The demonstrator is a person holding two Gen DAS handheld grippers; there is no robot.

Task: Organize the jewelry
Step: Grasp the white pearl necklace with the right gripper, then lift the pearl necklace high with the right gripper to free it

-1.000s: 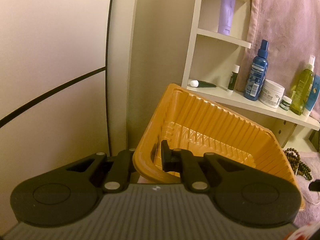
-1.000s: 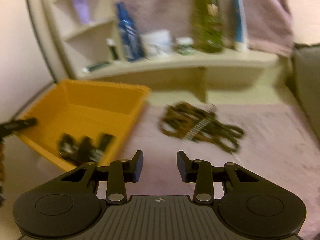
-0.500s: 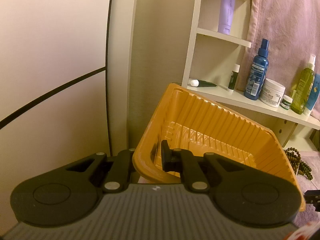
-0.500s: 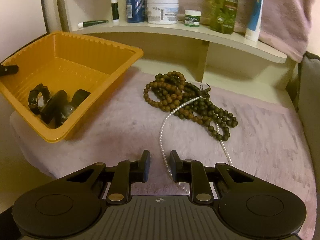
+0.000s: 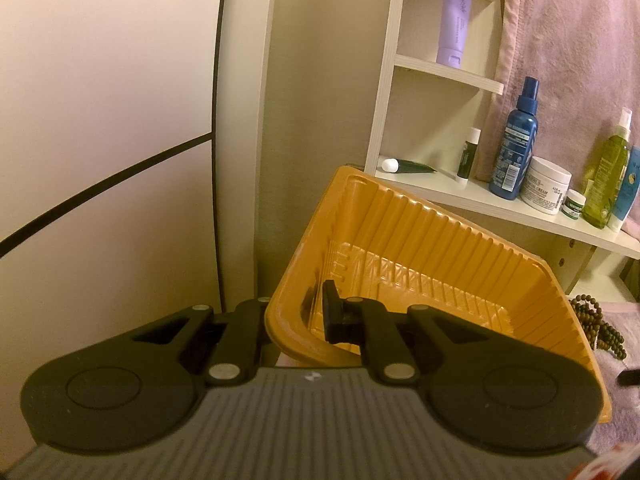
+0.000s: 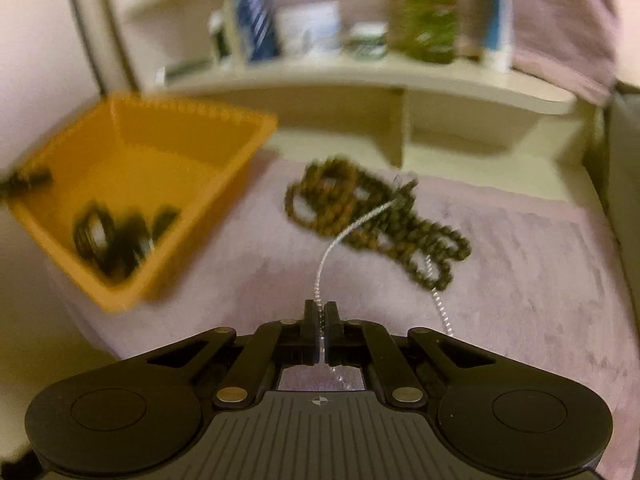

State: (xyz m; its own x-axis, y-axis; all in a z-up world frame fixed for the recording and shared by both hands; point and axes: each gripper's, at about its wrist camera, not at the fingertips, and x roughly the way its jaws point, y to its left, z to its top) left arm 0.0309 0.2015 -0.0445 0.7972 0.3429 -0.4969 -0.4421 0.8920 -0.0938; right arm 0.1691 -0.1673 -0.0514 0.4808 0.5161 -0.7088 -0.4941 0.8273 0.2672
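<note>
**Pearl strand pinched, tray held at a tilt**

Our right gripper (image 6: pixel 320 314) has clamped its jaws on the white pearl strand (image 6: pixel 340 236) trailing from the brown bead necklaces (image 6: pixel 372 216) on the pink cloth (image 6: pixel 520 280). Our left gripper (image 5: pixel 298 316) grips the orange tray's (image 5: pixel 420 240) rim (dark items inside, blurred).

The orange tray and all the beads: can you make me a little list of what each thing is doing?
left gripper: shut on the orange tray, clamping its rim
right gripper: shut on the pearl strand
brown bead necklaces: heaped on the pink cover, pearl strand lying across them
in tray: dark pieces, too blurred to name
</note>
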